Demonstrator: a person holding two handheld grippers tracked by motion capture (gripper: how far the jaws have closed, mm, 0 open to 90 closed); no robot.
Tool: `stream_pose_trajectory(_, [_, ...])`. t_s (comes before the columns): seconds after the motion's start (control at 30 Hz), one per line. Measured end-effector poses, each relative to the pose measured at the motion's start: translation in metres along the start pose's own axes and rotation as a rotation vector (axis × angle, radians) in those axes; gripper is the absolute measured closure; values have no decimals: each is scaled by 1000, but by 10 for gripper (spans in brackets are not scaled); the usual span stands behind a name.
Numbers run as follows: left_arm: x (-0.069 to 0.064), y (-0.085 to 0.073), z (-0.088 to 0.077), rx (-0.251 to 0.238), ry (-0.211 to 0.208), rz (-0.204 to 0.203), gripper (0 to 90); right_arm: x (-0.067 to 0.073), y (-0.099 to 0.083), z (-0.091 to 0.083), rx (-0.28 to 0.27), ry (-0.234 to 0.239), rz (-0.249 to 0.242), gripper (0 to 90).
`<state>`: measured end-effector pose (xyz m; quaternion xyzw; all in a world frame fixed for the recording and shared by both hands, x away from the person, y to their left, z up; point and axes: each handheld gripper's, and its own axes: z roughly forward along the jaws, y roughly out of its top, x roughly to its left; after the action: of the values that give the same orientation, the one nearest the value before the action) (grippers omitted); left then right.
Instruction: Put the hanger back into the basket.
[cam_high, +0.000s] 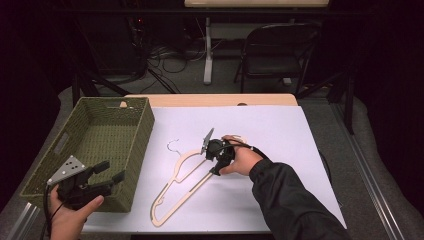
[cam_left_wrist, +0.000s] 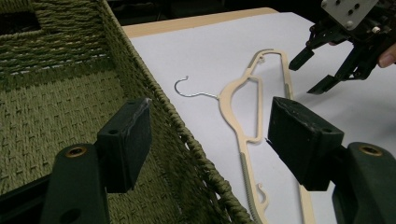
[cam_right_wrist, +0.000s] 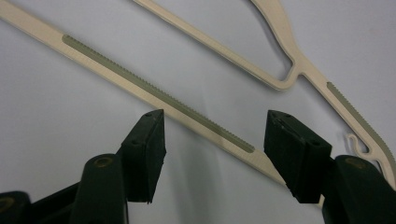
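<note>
Right hand-held gripper (cam_high: 216, 159): jaws spread, positioned over the lower bar of the hanger (cam_high: 182, 182), one jaw on each side of the bar; actual contact with the bar cannot be determined. The hanger, cream-coloured with a metal hook, lies flat on the white sheet (cam_high: 280, 135) covering the counter (cam_high: 210, 100), just beside the basket (cam_high: 135, 150).

Left hand-held gripper (cam_high: 111, 171): jaws spread, holding nothing, located at the near right corner of the woven green basket, with the basket rim between the jaws.
</note>
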<state>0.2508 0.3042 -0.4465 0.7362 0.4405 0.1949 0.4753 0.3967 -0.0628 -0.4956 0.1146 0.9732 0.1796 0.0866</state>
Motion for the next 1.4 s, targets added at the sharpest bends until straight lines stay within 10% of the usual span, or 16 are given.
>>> stream_pose_trajectory(1.4, [0, -1, 2, 10, 3, 2, 304, 6, 2, 40, 69, 103, -91, 389])
